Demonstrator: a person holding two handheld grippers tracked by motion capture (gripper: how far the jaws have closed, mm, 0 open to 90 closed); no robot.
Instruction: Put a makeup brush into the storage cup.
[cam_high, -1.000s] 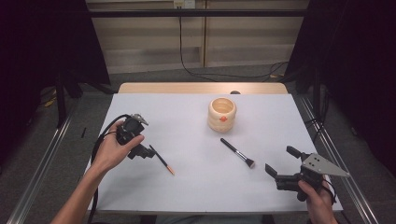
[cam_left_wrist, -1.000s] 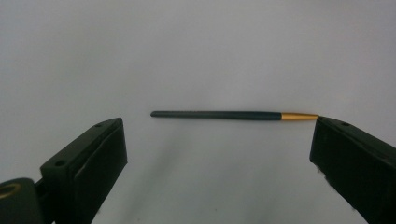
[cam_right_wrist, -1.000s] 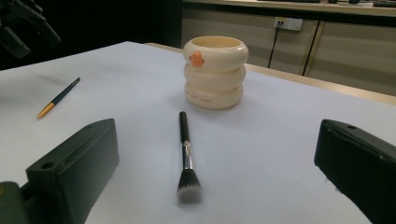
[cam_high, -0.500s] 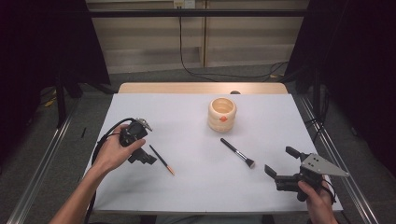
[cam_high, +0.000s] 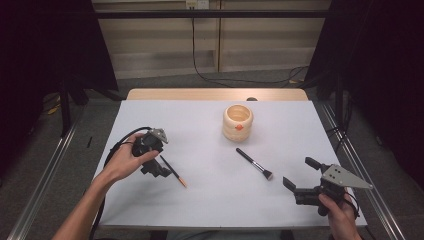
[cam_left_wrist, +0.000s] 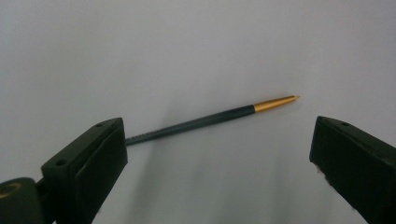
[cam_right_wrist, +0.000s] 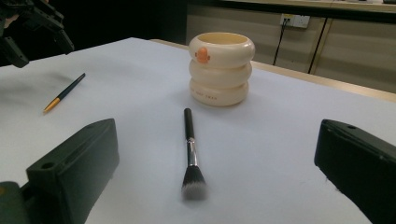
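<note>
A dark pen (cam_high: 173, 171) with a gold tip lies on the white table (cam_high: 210, 200), left of centre. My left gripper (cam_high: 157, 171) hovers over the pen's back end, tilted down. In the left gripper view its jaws stand open (cam_left_wrist: 218, 134), and the pen (cam_left_wrist: 210, 118) lies on the table beyond them, its back end running behind the left jaw. A black makeup brush (cam_high: 254, 163) lies right of centre. My right gripper (cam_high: 301, 173) rests open near the front right. In the right gripper view the brush (cam_right_wrist: 189, 140) lies ahead of its jaws (cam_right_wrist: 218, 129).
A cream ringed cup (cam_high: 238, 122) with an orange mark stands upright behind the brush, also seen as the cup (cam_right_wrist: 222, 67) in the right gripper view. A black cable (cam_high: 117, 145) loops from the left gripper. Metal rails flank the table.
My left gripper has shifted slightly forward and right, closer over the pen. The pen, brush, cup and right gripper have stayed put.
</note>
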